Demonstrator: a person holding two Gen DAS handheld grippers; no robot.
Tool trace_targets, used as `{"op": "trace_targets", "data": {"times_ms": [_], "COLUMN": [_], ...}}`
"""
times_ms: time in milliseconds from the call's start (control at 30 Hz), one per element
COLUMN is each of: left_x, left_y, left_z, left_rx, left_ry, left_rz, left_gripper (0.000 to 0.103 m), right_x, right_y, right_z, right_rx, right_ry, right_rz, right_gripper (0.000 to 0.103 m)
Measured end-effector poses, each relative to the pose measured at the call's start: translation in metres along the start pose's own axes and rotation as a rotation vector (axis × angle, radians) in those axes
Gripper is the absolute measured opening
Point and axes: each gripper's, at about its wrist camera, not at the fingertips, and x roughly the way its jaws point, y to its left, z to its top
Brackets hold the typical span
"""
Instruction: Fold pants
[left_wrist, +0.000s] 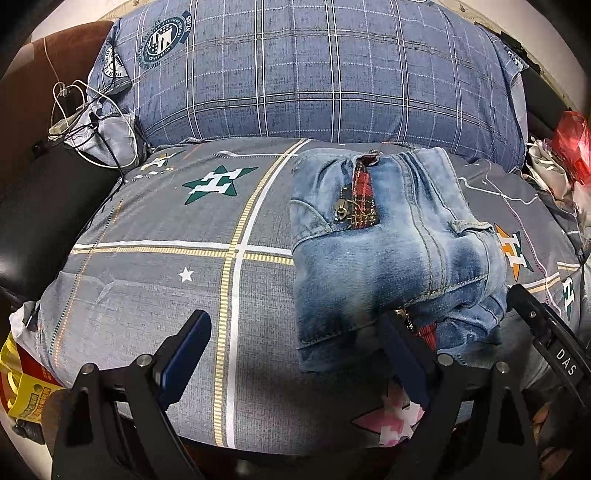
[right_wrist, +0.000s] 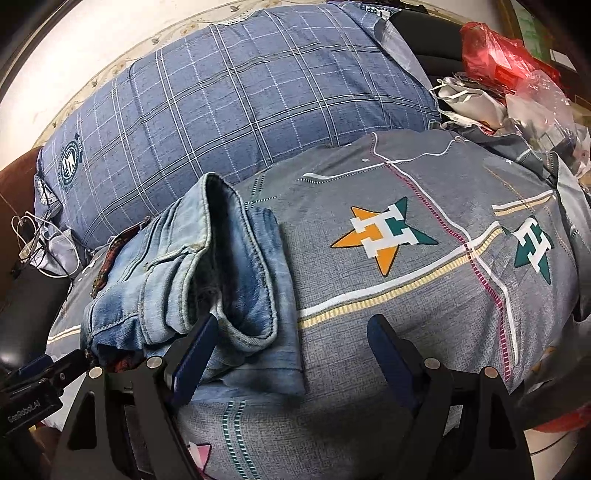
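With both the left gripper (left_wrist: 295, 354) and right gripper (right_wrist: 291, 354) hovering wide-jawed and empty, the folded jeans (left_wrist: 388, 243) are lying on the bed (left_wrist: 166, 295), likely heavy, limp denim best pinched at thick seamed edges.

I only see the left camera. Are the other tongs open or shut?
Observer: Open. The right tongs are spread wide and hold nothing.
Operator: Are they near the jeans?
Observer: Yes. One finger sits over the near edge of the jeans. The other is over the bare bedcover.
Operator: What does that side of the jeans look like?
Observer: A leg hem gapes open on top of the folded pile.
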Motion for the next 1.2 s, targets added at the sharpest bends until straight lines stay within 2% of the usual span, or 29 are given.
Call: {"op": "trace_targets", "data": {"times_ms": [200,400,600,633,700,833,900,1000,1067,1100,1167,1200], "left_x": [-0.011,-0.016,-0.009,-0.005,0.009,0.043,0.053,0.063,0.076,0.082,0.098,0.105], "left_y": [0.011,0.018,0.023,0.024,0.031,0.045,0.048,0.049,0.044,0.039,0.03,0.025], "left_z": [0.006,0.013,0.015,0.016,0.022,0.03,0.031,0.038,0.044,0.045,0.049,0.05], "left_rx": [-0.041,-0.043,-0.047,-0.053,-0.096,-0.21,-0.238,-0.226,-0.212,-0.21,-0.206,-0.204], "left_ry": [-0.037,-0.064,-0.042,-0.027,0.041,0.159,0.169,0.156,0.169,0.182,0.214,0.23], "left_rz": [-0.061,-0.016,-0.037,-0.066,-0.188,-0.449,-0.514,-0.557,-0.626,-0.651,-0.69,-0.695], "left_gripper": [0.091,0.091,0.091,0.091,0.091,0.091,0.091,0.091,0.091,0.092,0.1,0.1], "right_x": [-0.001,-0.006,0.0,0.004,0.016,0.057,0.078,0.1,0.111,0.117,0.129,0.131], "right_y": [0.003,0.006,0.004,0.001,-0.008,-0.031,-0.038,-0.039,-0.038,-0.037,-0.029,-0.025], "right_z": [0.005,0.023,0.029,0.031,0.039,0.062,0.069,0.072,0.071,0.069,0.067,0.069], "right_rx": [-0.006,-0.018,-0.013,0.002,0.055,0.207,0.26,0.284,0.317,0.343,0.365,0.357], "right_ry": [-0.004,-0.034,-0.014,0.003,0.054,0.214,0.277,0.332,0.365,0.386,0.431,0.424], "right_rz": [0.027,0.044,0.058,0.076,0.139,0.305,0.354,0.394,0.417,0.46,0.527,0.527], "right_gripper": [0.087,0.087,0.088,0.089,0.09,0.092,0.092,0.092,0.092,0.092,0.097,0.1]}}
